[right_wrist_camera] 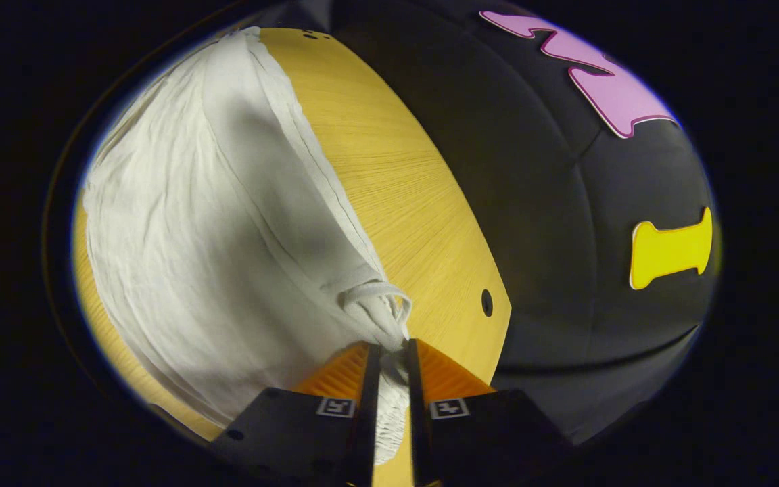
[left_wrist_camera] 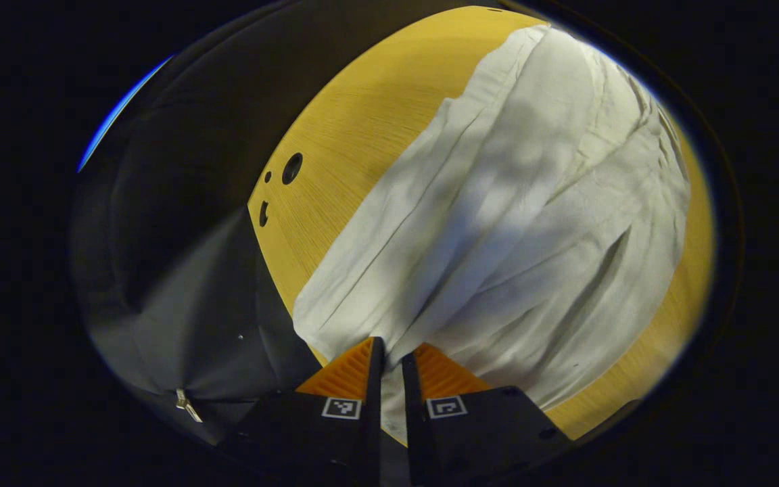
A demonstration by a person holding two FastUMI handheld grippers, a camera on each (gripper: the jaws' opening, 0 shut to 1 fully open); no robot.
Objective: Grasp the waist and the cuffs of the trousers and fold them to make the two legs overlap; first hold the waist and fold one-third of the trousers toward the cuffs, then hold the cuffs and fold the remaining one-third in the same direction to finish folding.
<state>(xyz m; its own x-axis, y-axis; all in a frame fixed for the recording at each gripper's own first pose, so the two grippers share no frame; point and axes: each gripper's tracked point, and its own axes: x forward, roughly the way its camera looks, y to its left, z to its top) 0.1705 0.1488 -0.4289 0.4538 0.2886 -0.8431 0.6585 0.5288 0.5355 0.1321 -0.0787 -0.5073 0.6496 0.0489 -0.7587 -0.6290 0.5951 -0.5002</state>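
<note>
- As we hold a gripper in each hand over the wooden table (left_wrist_camera: 356, 128), the white trousers (left_wrist_camera: 511, 223) lie spread across its top, rumpled into long folds and running away from both cameras.
- In the left gripper view, our left gripper (left_wrist_camera: 393, 358) has its two fingers drawn close together, a narrow band of white cloth pinched between them at the near edge of the trousers.
- From that pinch the fabric rises and fans outward, part of it in shadow, while the far end reaches toward the upper rim of the table.
- To the left of the cloth, we see bare table with a few dark round holes (left_wrist_camera: 291, 168) near its edge, and the booth's black wall (left_wrist_camera: 180, 203) beyond.
- In the right gripper view, our right gripper (right_wrist_camera: 389, 355) is likewise closed on the trousers (right_wrist_camera: 214, 223), its fingers pressing a gathered, ruched strip of the garment.
- A white drawstring loop (right_wrist_camera: 376, 297) lies just above those fingertips, which suggests this is the waist end, though we cannot be certain.
- The trousers' seamed edge runs up along the table (right_wrist_camera: 416, 196), whose bare strip carries one small hole (right_wrist_camera: 487, 302) near its corner.
</note>
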